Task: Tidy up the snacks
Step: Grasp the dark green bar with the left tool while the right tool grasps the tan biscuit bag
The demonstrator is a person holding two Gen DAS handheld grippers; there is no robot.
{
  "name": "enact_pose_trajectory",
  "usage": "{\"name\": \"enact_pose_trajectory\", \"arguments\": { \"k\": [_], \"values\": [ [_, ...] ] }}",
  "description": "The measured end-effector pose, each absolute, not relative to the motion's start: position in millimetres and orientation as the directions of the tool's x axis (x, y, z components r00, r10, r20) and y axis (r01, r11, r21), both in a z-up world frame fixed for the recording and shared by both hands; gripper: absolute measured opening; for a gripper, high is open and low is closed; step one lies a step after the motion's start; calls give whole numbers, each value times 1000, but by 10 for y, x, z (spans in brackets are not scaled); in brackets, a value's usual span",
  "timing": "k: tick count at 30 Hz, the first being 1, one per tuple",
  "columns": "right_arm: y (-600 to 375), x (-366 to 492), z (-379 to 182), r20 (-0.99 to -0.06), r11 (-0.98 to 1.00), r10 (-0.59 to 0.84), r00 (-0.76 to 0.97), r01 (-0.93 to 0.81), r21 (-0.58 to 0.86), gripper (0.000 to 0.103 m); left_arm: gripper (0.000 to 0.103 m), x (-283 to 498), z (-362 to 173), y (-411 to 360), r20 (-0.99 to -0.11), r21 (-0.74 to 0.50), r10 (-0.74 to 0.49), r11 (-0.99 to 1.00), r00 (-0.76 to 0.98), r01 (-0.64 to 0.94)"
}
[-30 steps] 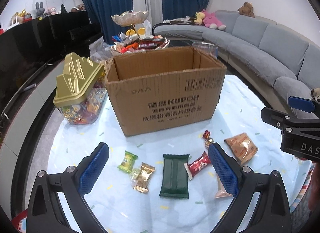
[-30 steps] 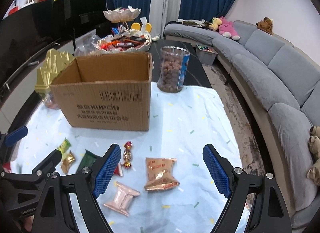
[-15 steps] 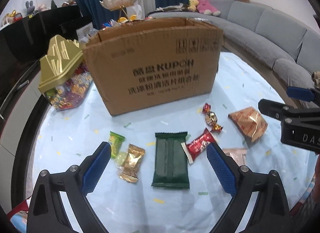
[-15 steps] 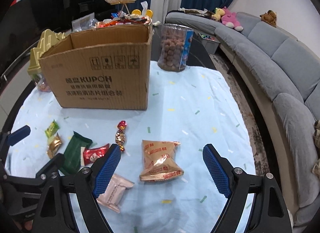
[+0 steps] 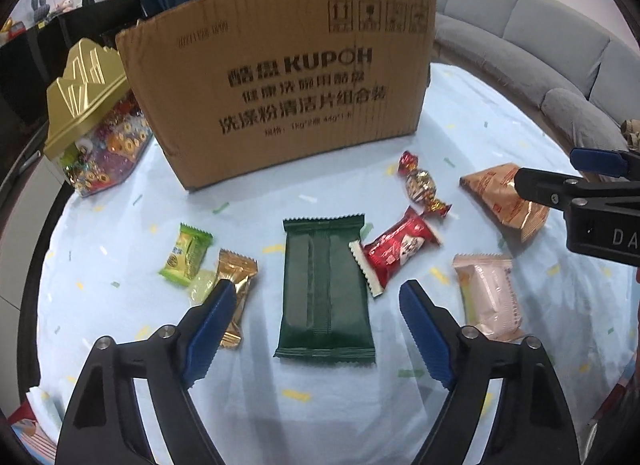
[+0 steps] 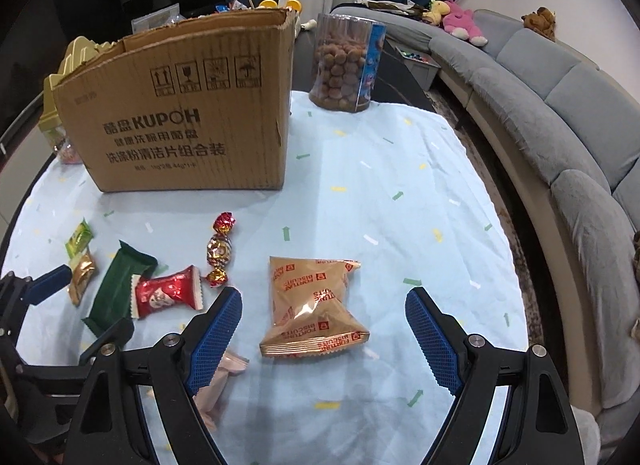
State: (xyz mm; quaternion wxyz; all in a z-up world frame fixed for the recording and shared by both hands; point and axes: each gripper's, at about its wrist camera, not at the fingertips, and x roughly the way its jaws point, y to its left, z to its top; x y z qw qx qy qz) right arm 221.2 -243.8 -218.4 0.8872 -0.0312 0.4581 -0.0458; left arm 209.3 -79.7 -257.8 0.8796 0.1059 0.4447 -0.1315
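The left gripper hangs low over the pale blue tablecloth. Its jaws have just been closing but stand apart, with the dark green wafer pack lying flat between them, untouched by the pads. Just left of it, a gold candy is partly behind the left finger, and a lime green candy sits beside that. To the right, a red wrapped sweet touches the green pack's edge, and a pale pink packet lies further right.

The right gripper is open wide and grips nothing. The fortune biscuit bag rests on the cloth between its fingers, clear of both pads. Slightly beyond, a red and gold twist-wrapped chocolate lies alone.

Farther back stands the open cardboard box, upright. A gold-lidded candy jar sits just left of it, and a clear tub of brown round snacks stands behind its right corner. A grey sofa curves along the right.
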Motion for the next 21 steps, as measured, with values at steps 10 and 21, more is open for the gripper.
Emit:
{"name": "enact_pose_trajectory", "arguments": {
  "k": [10, 21],
  "values": [
    [-2431, 2277, -2302, -817, 993, -117, 565, 54, -105, 85, 81, 2117, -2724, -785, -826, 71, -119, 948, 551, 311],
    [-2480, 2367, -2426, -833, 994, -111, 543, 72, -86, 84, 69, 2162, -2769, -727, -828, 10, -157, 956, 538, 293]
  ]
}}
